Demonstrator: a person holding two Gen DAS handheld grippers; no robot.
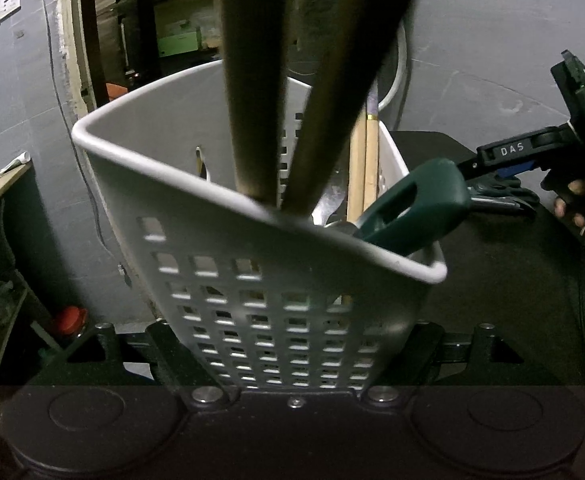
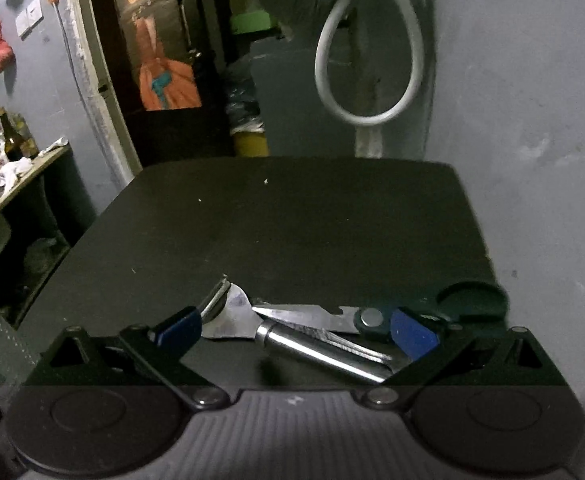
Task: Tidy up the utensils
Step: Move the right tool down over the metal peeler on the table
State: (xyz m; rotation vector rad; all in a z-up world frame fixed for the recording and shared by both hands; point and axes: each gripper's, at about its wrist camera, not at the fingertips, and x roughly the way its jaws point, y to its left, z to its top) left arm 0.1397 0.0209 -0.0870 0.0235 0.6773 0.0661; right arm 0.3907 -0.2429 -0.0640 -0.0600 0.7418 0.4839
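my left wrist camera sits right up against the white perforated caddy, looking down and forward so it fills the frame, with the right gripper at the right edge over the black table. my right wrist camera looks down along its fingers at scissors close in. both views share that table, the grey wall and the doorway.
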